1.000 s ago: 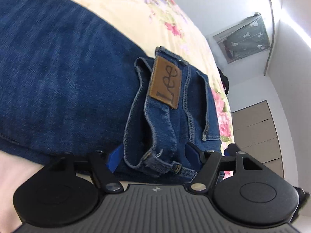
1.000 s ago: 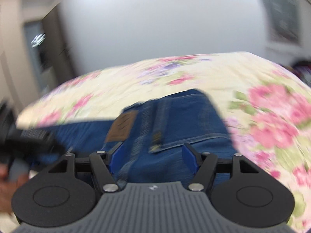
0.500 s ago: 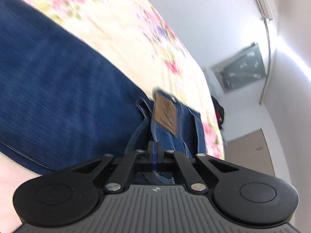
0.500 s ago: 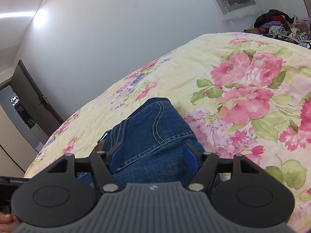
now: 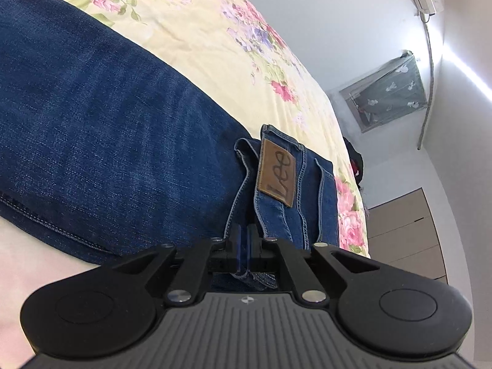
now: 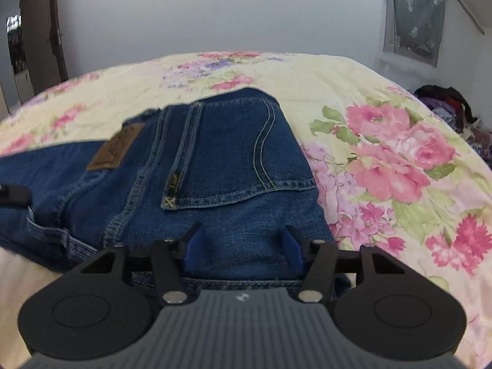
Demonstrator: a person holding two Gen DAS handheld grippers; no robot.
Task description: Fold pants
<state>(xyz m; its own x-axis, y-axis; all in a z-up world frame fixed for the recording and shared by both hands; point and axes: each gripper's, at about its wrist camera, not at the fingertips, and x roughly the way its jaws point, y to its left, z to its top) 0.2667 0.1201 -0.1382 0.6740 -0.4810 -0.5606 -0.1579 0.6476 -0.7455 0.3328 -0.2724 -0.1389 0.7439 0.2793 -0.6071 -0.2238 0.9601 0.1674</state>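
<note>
Blue jeans (image 5: 107,129) lie on a floral bedsheet (image 5: 190,30), with the brown leather waist patch (image 5: 276,172) facing up. My left gripper (image 5: 244,246) is shut on a fold of the waistband, and denim shows between its pads. In the right wrist view the seat of the jeans (image 6: 215,169), the back pocket (image 6: 233,153) and the patch (image 6: 115,150) are seen. My right gripper (image 6: 243,246) sits over the denim just below the pocket. Its jaws are closing with cloth between the blue pads (image 6: 195,246), which still stand well apart. A black part of the left gripper (image 6: 12,195) shows at the left edge.
The bedsheet (image 6: 384,160) spreads wide to the right of the jeans. A pile of dark clothes (image 6: 446,101) lies at the bed's far right. A brown wardrobe (image 5: 406,230) and a covered window (image 5: 387,89) stand beyond the bed. A door (image 6: 33,37) is at the far left.
The left gripper closed on the waistband and drew it up slightly. The right gripper swung about and dropped onto the seat of the jeans, its jaws narrowing.
</note>
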